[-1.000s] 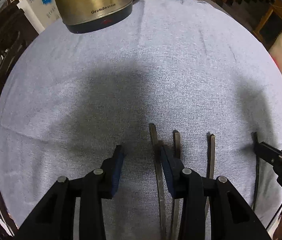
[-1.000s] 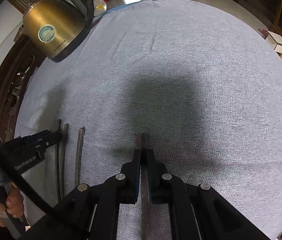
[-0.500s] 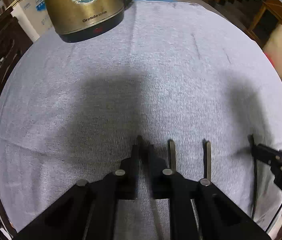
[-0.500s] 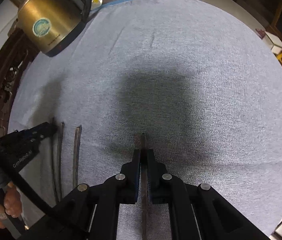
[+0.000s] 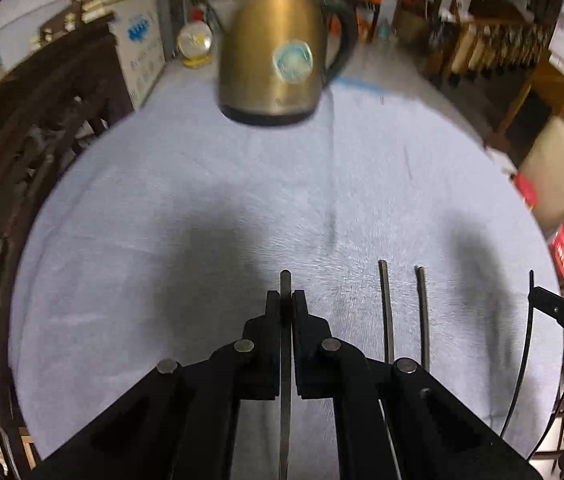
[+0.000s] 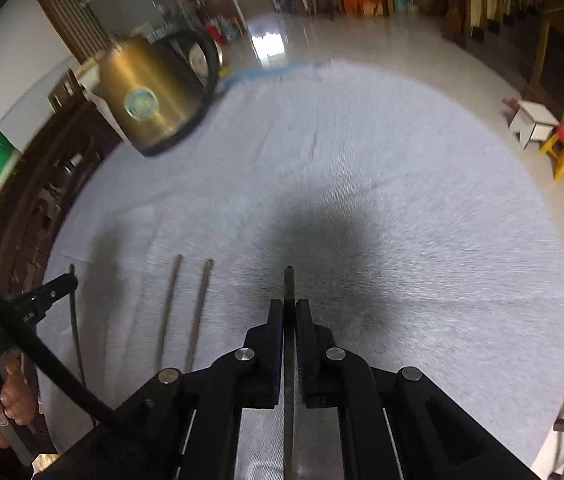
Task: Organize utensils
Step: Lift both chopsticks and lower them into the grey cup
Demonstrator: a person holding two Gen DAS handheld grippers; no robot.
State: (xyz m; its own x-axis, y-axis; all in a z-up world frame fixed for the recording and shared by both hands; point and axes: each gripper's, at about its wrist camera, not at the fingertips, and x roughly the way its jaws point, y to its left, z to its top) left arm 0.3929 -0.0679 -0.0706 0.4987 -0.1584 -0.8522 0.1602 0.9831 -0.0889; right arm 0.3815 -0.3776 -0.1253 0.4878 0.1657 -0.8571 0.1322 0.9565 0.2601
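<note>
Now my left gripper [image 5: 285, 308] and right gripper [image 6: 289, 316] each pinch one utensil, while two [image 5: 403, 312] lie right of centre, unsorted.

Round table under grey cloth [image 5: 202, 208]; brass kettle [image 5: 278, 68] at far edge; two thin utensils [image 5: 385, 312] lying parallel

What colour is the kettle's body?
Brass-gold kettle with a black base; clearest in the left wrist view.
</note>
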